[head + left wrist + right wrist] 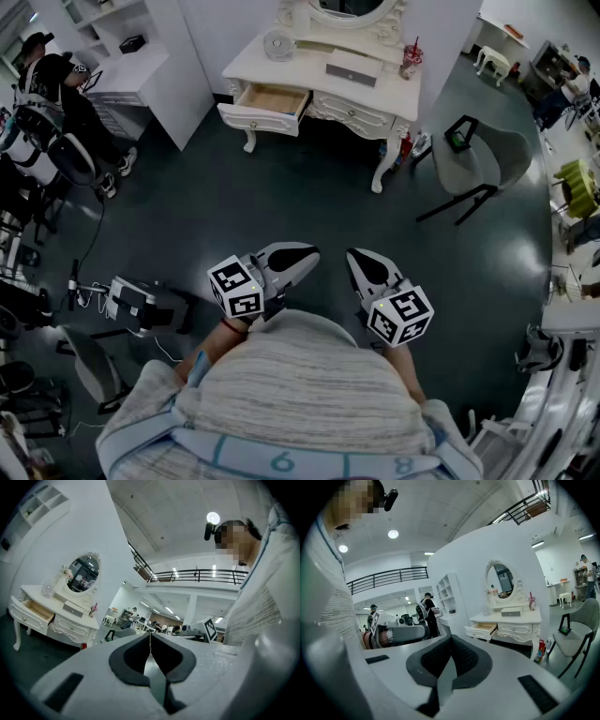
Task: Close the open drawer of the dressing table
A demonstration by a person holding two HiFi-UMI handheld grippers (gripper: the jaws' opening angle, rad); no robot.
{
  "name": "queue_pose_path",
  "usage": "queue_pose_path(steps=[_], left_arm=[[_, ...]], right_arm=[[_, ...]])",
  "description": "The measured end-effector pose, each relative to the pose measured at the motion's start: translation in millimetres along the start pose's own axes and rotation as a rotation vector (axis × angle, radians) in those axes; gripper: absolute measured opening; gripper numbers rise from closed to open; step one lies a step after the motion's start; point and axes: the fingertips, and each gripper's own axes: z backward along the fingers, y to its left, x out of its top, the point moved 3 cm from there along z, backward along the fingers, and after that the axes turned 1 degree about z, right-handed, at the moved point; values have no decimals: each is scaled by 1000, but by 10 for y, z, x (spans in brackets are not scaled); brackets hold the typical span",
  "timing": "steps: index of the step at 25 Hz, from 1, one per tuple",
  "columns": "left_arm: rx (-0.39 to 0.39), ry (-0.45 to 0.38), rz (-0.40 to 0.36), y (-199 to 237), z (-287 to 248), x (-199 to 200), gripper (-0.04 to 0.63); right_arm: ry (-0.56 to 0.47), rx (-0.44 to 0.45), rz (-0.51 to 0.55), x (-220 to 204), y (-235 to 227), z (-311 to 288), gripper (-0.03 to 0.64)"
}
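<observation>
Drawer (269,101) stands pulled out of the table (380,89), well apart from the left gripper (306,255) and right gripper (359,259), both closed, empty.

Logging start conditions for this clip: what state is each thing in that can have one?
White left drawer of the dressing table: pulled open, wood-coloured inside showing.
White right drawer: closed.
Left hand-held gripper: shut, empty.
Right hand-held gripper: shut, empty.

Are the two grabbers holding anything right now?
No, nothing is held. The left gripper and the right gripper are both shut and empty. The open drawer is across the floor, untouched.
</observation>
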Motion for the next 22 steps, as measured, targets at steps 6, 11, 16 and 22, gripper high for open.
queue_pose_path(steps=[6,11,16,22], left_arm=[[0,-8,8,-4,74,-16,15],[8,-18,5,-10,115,-39,15],[33,-39,0,16,127,0,15],[42,-46,-13,54,106,28,16]], right_arm=[[11,11,7,-36,74,-51,9],[20,17,16,-39,103,-54,9],[12,26,-5,-17,84,-53,9],[11,49,-21,-28,45,-91,12]])
